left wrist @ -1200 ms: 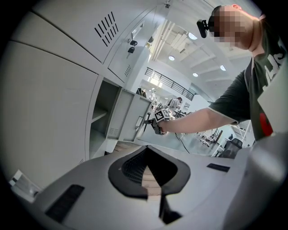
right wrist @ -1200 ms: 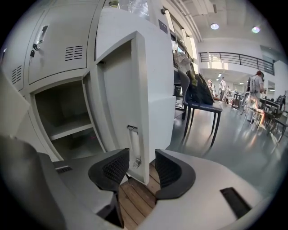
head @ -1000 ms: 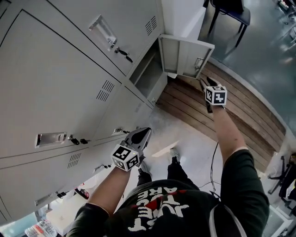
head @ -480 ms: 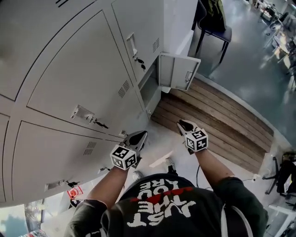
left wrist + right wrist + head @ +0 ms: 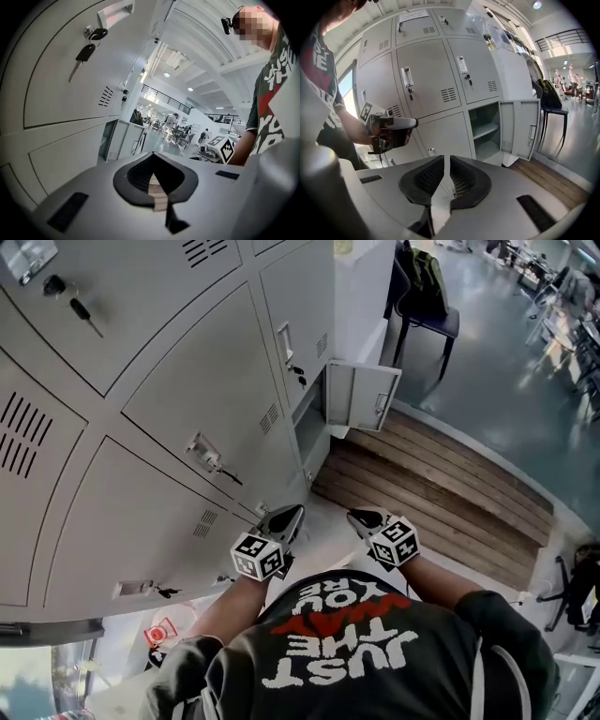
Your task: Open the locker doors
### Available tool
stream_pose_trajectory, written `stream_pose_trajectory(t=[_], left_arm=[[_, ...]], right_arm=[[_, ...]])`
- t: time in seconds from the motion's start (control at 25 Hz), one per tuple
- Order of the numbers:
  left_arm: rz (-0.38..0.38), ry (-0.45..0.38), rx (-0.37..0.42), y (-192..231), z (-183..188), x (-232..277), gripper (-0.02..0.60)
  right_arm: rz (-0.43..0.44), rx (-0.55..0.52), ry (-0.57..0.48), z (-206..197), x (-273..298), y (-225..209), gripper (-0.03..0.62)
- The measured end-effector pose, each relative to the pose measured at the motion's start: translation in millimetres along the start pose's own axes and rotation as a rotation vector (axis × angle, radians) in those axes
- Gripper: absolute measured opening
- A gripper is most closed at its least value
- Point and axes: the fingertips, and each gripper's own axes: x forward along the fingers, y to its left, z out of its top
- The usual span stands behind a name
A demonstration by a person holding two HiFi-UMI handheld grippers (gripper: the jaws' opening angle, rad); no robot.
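A bank of grey lockers (image 5: 187, 399) fills the left of the head view. One bottom-row locker door (image 5: 361, 397) stands swung open, its compartment (image 5: 485, 131) showing a shelf; the other doors are shut, with handles (image 5: 204, 451) and hanging keys (image 5: 84, 51). My left gripper (image 5: 284, 518) is held near my chest, shut with nothing in it, an arm's length from a shut door. My right gripper (image 5: 366, 519) sits beside it, far from the open door; its jaws are closing to a thin slit with nothing between them.
A strip of wooden floor (image 5: 441, 484) lies in front of the open locker. A dark chair (image 5: 427, 306) with a bag stands beyond the lockers' end. A red-and-white item (image 5: 161, 632) lies on the floor by my left side.
My right gripper has come back from near the open door to my chest and its jaws have narrowed. The head view has swung up the lockers. The left gripper barely moved.
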Motion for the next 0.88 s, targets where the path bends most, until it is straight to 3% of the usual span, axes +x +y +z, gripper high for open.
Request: stream_pose_trajectory(t=[0.52, 0.88], left_arm=[[0.040, -0.023, 0.015, 0, 7, 0, 0.006], [0.177, 0.030, -0.018, 0, -24, -22, 0.006]], right_arm=[[-0.004, -0.016, -0.011, 11, -8, -19, 0.064], [0.108, -0.033, 0.045, -18, 6, -17, 0.064]])
